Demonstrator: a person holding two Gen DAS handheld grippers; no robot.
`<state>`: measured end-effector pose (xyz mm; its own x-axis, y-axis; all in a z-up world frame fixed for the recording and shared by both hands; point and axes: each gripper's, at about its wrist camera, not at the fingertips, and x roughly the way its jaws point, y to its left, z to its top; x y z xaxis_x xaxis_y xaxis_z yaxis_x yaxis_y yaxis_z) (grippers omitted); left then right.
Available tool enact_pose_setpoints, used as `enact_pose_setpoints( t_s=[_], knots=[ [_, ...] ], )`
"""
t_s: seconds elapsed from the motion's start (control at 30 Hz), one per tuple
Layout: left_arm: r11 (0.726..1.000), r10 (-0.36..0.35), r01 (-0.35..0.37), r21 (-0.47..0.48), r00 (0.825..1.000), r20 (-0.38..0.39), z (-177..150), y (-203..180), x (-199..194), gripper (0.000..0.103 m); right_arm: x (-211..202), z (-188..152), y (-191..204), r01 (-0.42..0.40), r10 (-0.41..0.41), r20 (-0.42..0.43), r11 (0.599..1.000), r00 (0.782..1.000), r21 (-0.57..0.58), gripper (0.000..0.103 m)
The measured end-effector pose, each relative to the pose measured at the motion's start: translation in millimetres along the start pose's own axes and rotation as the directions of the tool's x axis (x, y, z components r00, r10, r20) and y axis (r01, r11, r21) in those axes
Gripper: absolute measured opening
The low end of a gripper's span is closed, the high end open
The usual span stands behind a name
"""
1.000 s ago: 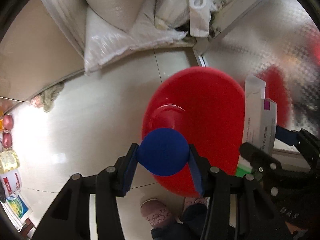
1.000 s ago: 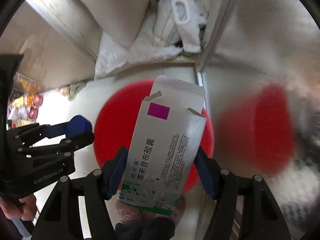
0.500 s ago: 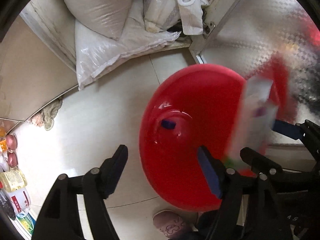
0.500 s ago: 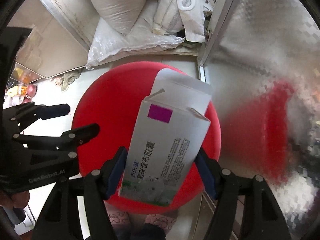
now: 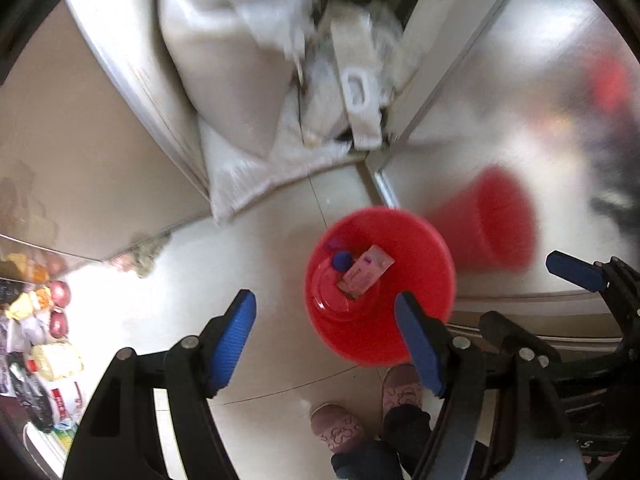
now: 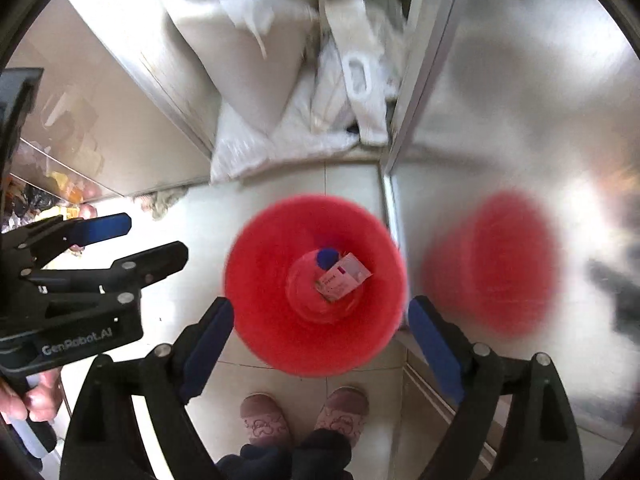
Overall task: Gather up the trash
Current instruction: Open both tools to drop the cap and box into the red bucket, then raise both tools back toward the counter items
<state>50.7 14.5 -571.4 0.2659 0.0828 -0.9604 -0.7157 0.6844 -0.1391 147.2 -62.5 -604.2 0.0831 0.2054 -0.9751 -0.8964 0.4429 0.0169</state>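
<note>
the ball (image 5: 342, 261) and box (image 5: 365, 271) are lying in the red bin (image 5: 424, 248) on the floor. the left gripper (image 5: 325, 334) is hanging released and empty; the right gripper (image 6: 320, 344) is opening, empty. lifting clear without bumping the bin seems wise.

Glossy pale tiled floor (image 5: 256, 264) with glare, brushed metal panel (image 6: 520, 120) at right, beige cabinet side (image 5: 80, 140) at left, white sacks (image 5: 240, 80) piled in corner
</note>
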Motion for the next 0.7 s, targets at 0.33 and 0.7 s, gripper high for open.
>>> enact_pose_setpoints(
  t_s=[0.33, 0.7],
  knots=[
    [0.999, 0.035, -0.032, -0.023, 0.988, 0.150, 22, -7, -221, 0.087, -215, 24, 50, 0.016, -0.005, 0.179, 0.998, 0.984, -0.059, 0.096],
    [0.999, 0.044, -0.048, 0.006, 0.962, 0.269, 49, -53, -378, 0.089, -403, 34, 37, 0.058, -0.033, 0.307, 0.996, 0.951, -0.074, 0.103]
  ],
)
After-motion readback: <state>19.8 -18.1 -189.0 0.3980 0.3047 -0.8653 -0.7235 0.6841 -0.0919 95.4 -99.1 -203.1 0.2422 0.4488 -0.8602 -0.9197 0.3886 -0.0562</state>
